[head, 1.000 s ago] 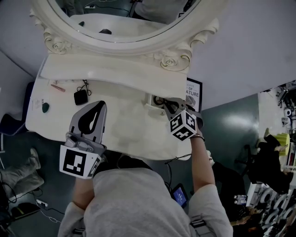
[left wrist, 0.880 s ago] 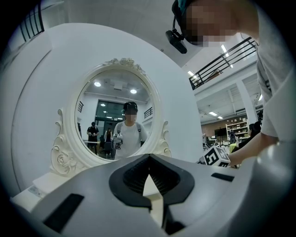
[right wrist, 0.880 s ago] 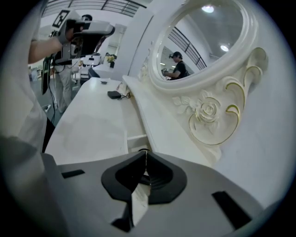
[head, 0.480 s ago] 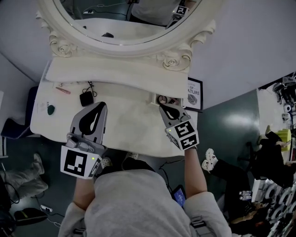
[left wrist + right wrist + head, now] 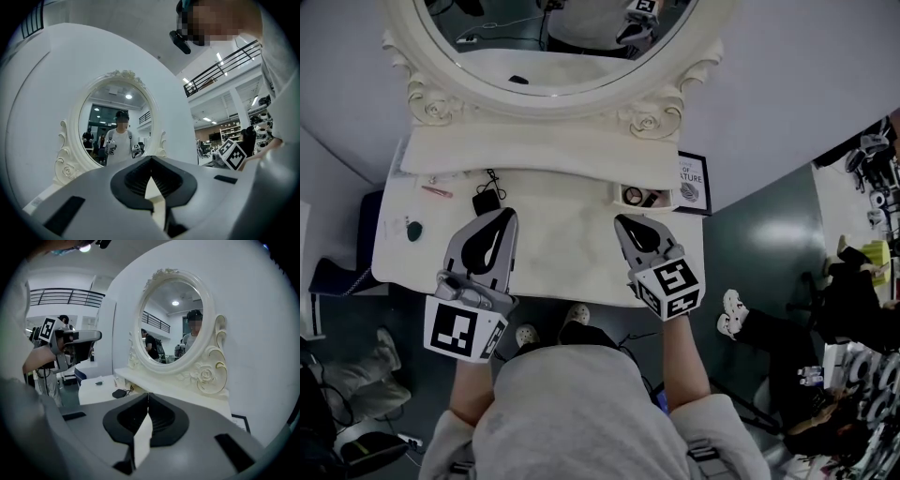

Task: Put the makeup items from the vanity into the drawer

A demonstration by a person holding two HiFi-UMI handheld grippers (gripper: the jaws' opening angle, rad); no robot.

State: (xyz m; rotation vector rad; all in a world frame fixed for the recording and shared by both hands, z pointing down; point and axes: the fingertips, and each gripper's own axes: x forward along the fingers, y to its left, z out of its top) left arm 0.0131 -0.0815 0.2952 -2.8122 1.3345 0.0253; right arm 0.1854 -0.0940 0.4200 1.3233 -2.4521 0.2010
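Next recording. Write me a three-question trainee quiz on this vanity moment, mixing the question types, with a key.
1. True or false: the left gripper and the right gripper are both shut, with nothing held.
2. Fill in: the open drawer sits at the person's ____ end of the vanity top.
3. Multiple choice: the small black item lies
A) inside the drawer
B) on the vanity top, just beyond the left gripper's tips
C) between the right gripper's jaws

Key: 1 true; 2 right; 3 B.
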